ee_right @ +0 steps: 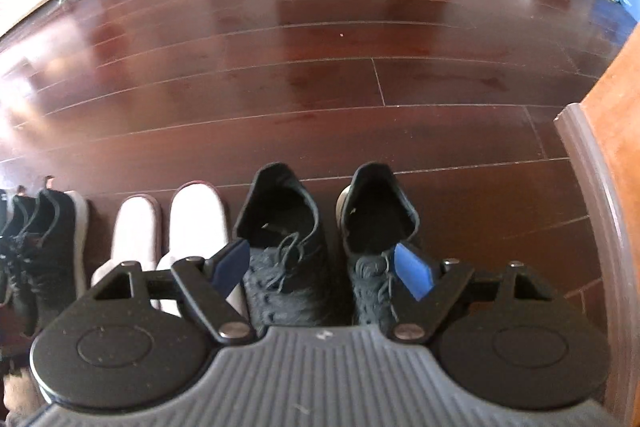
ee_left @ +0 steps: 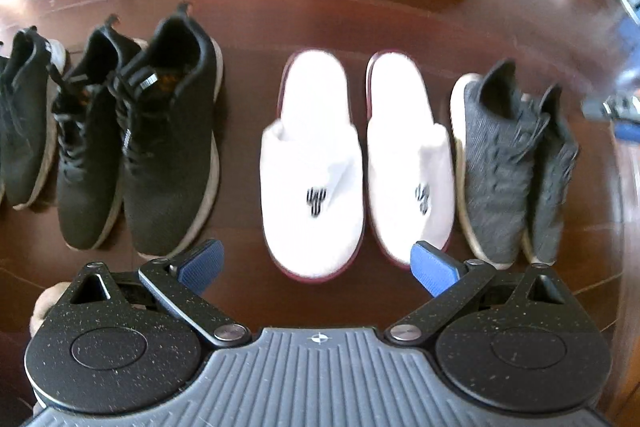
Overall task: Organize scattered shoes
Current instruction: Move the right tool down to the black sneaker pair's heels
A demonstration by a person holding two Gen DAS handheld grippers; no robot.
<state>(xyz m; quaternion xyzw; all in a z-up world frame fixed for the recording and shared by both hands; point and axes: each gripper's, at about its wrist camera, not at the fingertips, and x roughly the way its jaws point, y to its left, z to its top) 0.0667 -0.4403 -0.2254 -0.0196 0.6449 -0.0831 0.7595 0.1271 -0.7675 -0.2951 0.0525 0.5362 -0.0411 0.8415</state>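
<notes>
Row: the shoes stand side by side on the dark wood floor, heels away from the person — black trainers on the left, white slippers in the middle, grey trainers on the right, near a wooden door frame.
Left tongs: spread wide, empty, hanging above the toes of the slippers.
Right tongs: spread wide, nothing pinched, over the laces of the grey pair.
Step, as I judge it: a last check and straightening of the row; it looks nearly done.
Doing it well: nudge toes level with the neighbours, keep each pair touching, and leave even gaps between pairs.
Risk: a push on one shoe may skew its mate.
</notes>
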